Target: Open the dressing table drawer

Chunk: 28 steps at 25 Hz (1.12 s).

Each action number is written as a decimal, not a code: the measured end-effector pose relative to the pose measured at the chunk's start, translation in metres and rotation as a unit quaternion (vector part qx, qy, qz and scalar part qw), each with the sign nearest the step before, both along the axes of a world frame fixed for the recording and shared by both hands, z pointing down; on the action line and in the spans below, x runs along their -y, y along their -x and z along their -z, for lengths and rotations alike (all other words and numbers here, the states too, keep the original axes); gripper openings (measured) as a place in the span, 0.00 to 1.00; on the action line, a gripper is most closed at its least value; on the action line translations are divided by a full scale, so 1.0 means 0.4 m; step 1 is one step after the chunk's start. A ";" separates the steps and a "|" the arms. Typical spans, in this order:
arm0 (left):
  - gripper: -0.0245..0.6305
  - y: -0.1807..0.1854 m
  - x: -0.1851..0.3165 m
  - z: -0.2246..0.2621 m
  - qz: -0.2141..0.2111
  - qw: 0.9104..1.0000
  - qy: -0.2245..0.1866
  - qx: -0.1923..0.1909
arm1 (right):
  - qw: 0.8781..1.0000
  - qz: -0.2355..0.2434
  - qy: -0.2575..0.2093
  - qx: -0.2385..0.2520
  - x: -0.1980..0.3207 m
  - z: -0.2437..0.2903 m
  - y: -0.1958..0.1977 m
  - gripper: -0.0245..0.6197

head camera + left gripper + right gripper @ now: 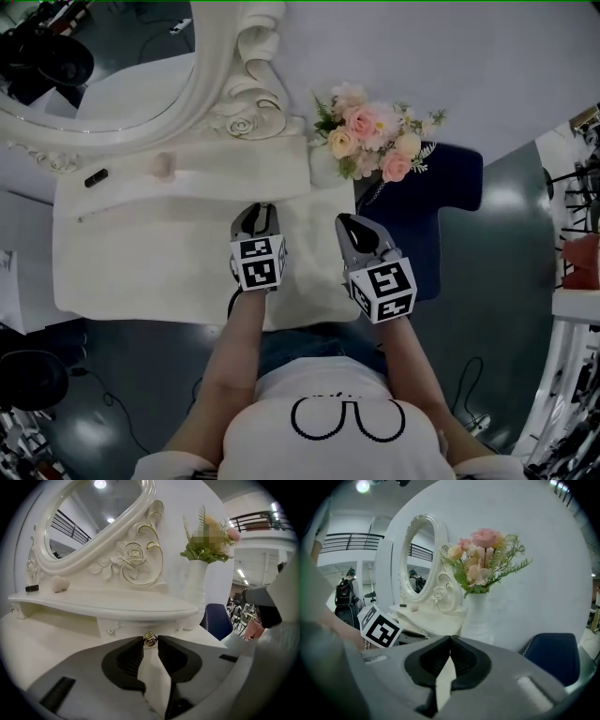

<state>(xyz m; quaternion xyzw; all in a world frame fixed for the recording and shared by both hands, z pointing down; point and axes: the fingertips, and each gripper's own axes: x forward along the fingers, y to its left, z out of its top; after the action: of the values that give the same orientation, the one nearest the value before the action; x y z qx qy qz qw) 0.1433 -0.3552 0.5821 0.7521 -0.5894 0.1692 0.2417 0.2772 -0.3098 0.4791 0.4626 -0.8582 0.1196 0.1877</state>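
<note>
Below the oval mirror (93,517), the left gripper (259,211) has narrowed its jaws onto the dressing table drawer's (126,627) small brass knob (150,639), while the right gripper (450,638) hovers nearby, jaws together and empty.

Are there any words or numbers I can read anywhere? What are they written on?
No words or numbers can be read anywhere.
Left marker cube and right marker cube: only black-and-white square patterns, no letters.
Shirt: a looped line drawing; the tiny marks above it are too small to read.
</note>
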 end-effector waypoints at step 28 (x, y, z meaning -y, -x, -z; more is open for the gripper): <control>0.18 -0.009 -0.153 -0.005 -0.001 1.000 0.012 -0.006 | 1.000 0.016 0.011 0.000 -0.124 -0.015 0.012 0.04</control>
<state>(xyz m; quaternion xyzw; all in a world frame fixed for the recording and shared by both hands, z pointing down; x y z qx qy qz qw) 0.1468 -0.2942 0.5839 0.7509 -0.5848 0.1723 0.2538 0.2725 -0.2602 0.4852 0.4467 -0.8640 0.1258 0.1950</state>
